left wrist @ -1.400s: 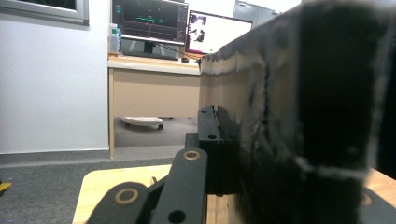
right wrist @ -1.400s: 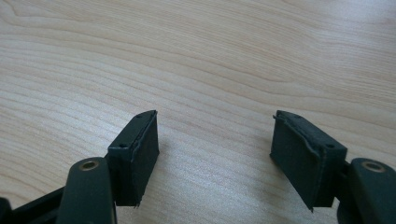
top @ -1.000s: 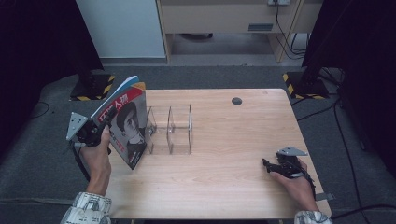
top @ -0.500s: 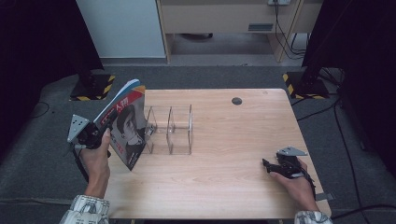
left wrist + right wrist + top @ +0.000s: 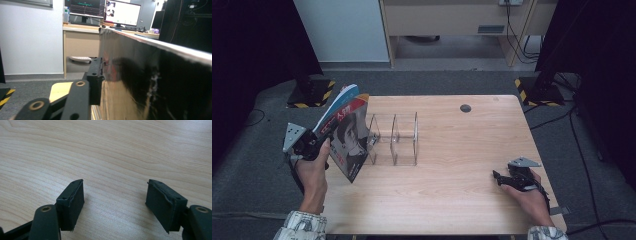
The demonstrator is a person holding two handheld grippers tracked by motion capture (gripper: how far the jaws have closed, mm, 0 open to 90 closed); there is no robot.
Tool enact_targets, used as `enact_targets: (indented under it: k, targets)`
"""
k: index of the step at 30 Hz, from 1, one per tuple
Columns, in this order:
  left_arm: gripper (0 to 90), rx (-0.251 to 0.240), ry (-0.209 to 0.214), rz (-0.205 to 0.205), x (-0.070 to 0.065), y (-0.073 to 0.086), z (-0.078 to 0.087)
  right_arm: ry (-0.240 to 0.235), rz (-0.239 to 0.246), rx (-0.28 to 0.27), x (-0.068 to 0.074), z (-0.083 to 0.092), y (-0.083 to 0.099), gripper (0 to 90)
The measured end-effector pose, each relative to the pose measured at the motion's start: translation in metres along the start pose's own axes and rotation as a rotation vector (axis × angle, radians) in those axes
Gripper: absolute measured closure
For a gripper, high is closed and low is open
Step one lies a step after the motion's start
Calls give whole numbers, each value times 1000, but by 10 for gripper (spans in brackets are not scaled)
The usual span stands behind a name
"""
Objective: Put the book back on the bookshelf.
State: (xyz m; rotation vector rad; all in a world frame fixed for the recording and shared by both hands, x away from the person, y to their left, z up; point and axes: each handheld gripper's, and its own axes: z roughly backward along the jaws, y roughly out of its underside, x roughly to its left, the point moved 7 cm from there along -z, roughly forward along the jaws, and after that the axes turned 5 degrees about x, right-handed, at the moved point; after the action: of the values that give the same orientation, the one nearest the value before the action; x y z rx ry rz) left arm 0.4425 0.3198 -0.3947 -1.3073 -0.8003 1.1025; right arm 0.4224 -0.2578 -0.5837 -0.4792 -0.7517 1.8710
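Two magazines (image 5: 349, 135), one with a red cover and a face and one with a blue edge, stand tilted at the left end of a clear acrylic rack (image 5: 394, 140). My left gripper (image 5: 319, 140) is beside them at the table's left edge, and the magazines sit between its jaws, which have just been opening. In the left gripper view, the glossy cover (image 5: 150, 75) runs along the one visible pad (image 5: 96, 80); the other jaw is hidden behind it. My right gripper (image 5: 499, 177) rests open on the wood near the front right, with nothing between its jaws (image 5: 115, 202).
The wooden table (image 5: 452, 190) has a small black round cap (image 5: 465, 108) near its far edge. The rack's other slots hold nothing. Black stands with yellow-striped bases (image 5: 537, 90) stand on the floor beyond the table's corners.
The magazines have turned slightly more edge-on against the rack. Both hands have kept their places.
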Motion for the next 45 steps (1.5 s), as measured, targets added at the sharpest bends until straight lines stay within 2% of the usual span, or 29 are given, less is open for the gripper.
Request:
enact_targets:
  k: [4,12,15,20,28,32,39,41,45]
  targets:
    - [527,-2,-6,-5,1,0,0,0,3,0,0,0,0,307]
    - [305,4,-38,-7,4,1,1,0,3,1,0,0,0,304]
    - [242,4,-35,11,5,1,1,-2,3,2,0,0,0,301]
    - [152,14,-23,8,6,1,4,-2,4,1,0,0,0,299]
    - [71,55,-2,-25,7,9,18,-1,4,2,1,0,0,298]
    - [54,76,-2,-66,9,15,26,-2,2,3,1,0,0,296]
    - [45,111,32,-76,5,23,28,-2,2,3,1,0,0,296]
    - [44,125,46,-85,1,25,27,-3,2,3,1,0,0,295]
    - [39,154,49,-109,-5,28,26,-4,3,3,1,0,0,292]
